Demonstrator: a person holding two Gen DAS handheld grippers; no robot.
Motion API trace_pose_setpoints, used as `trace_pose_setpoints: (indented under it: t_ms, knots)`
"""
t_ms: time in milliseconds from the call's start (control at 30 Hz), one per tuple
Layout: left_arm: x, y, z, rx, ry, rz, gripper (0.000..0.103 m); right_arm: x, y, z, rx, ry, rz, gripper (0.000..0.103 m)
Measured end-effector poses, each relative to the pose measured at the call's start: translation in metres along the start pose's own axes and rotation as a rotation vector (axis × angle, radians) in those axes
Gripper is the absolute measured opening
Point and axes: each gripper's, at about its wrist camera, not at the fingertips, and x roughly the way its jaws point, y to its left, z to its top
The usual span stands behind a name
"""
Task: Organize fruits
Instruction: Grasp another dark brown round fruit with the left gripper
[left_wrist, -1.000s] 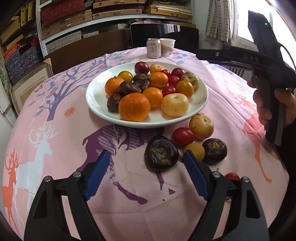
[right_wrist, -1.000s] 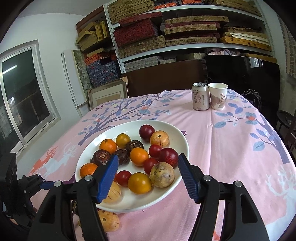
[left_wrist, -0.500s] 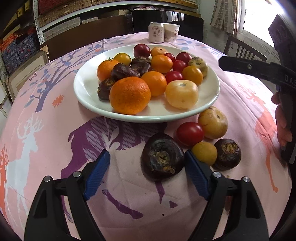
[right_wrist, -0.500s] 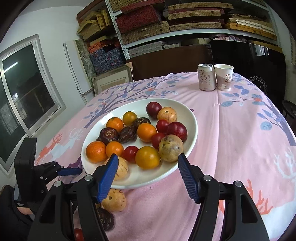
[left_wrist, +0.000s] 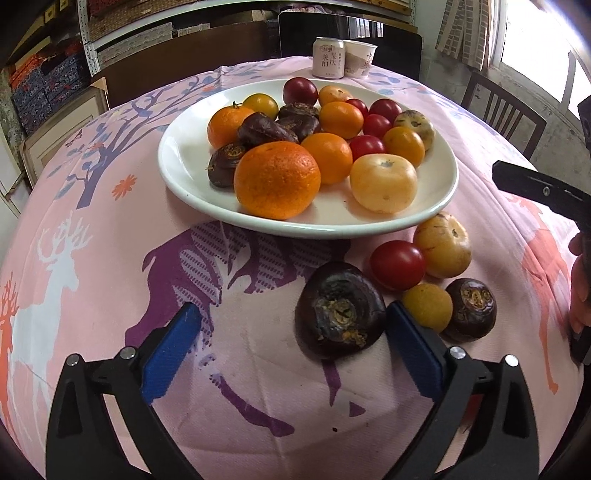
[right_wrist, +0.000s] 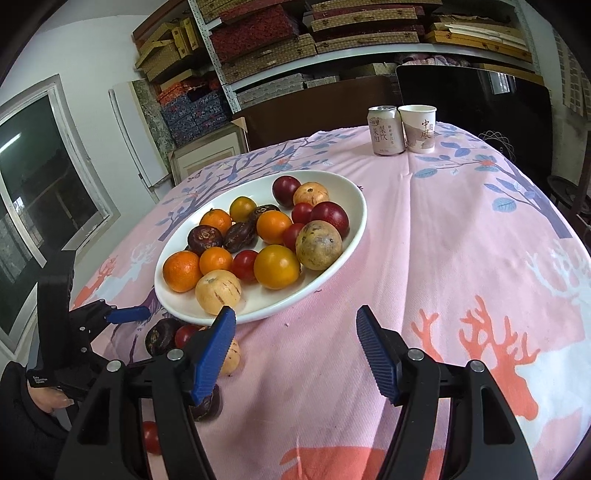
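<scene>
In the left wrist view the left gripper (left_wrist: 293, 334) fills the bottom of the frame, its jaws opening and standing very wide; a large dark water chestnut (left_wrist: 340, 311) lies on the pink deer-print cloth of the desk (left_wrist: 92, 240) between them, close against the right blue pad (left_wrist: 413, 347) and well apart from the left pad; the pads do not press on it. To the right of it, in the lower right of the frame, lie a red tomato (left_wrist: 398, 264), a pale yellow melon-like fruit (left_wrist: 442, 244), a small yellow fruit (left_wrist: 427, 307) and a smaller dark chestnut (left_wrist: 470, 308), all on the cloth just below the rim of the white plate (left_wrist: 177, 166). The plate sits in the upper middle of the frame, heaped with oranges, red and yellow tomatoes, dark chestnuts and pale fruits; the largest orange (left_wrist: 277, 180) is at its near edge. A drink can (left_wrist: 328, 59) and a paper cup (left_wrist: 360, 59) stand side by side at the top of the frame.

In the right wrist view the right gripper (right_wrist: 295, 338) is at the bottom centre, its jaws partly open with only bare cloth between them; it holds nothing; the plate lies above and left of it, and the loose fruits sit in the lower left, partly hidden behind its left jaw.
</scene>
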Motion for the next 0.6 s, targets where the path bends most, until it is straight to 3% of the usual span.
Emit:
trace_pose_setpoints:
  t_ms: [133, 167, 233, 300, 367, 500, 600]
  knots:
    - [0.0, 0.001, 0.0, 0.001, -0.006, 0.012, 0.099, -0.001, -0.004, -0.001, 0.018, 0.002, -0.005, 0.069]
    - [-0.001, 0.0, -0.001, 0.001, -0.012, 0.014, 0.095, -0.001, -0.005, -0.001, 0.021, 0.002, -0.007, 0.069]
    - [-0.006, -0.001, -0.002, 0.001, -0.033, 0.007, 0.077, -0.001, -0.006, -0.001, 0.025, 0.001, -0.005, 0.069]
    - [-0.01, -0.006, -0.004, 0.016, -0.048, 0.009, 0.052, -0.002, -0.006, -0.001, 0.025, 0.0, -0.006, 0.069]
    - [-0.013, -0.01, -0.006, 0.031, -0.055, 0.01, 0.042, -0.002, -0.006, -0.001, 0.023, 0.001, -0.006, 0.069]
    - [-0.019, -0.01, -0.011, 0.023, -0.049, -0.005, 0.042, -0.009, 0.002, -0.004, -0.01, 0.007, 0.014, 0.069]
    - [-0.035, -0.007, -0.018, 0.003, -0.089, -0.011, 0.041, -0.017, 0.022, -0.014, -0.077, 0.053, 0.084, 0.069]
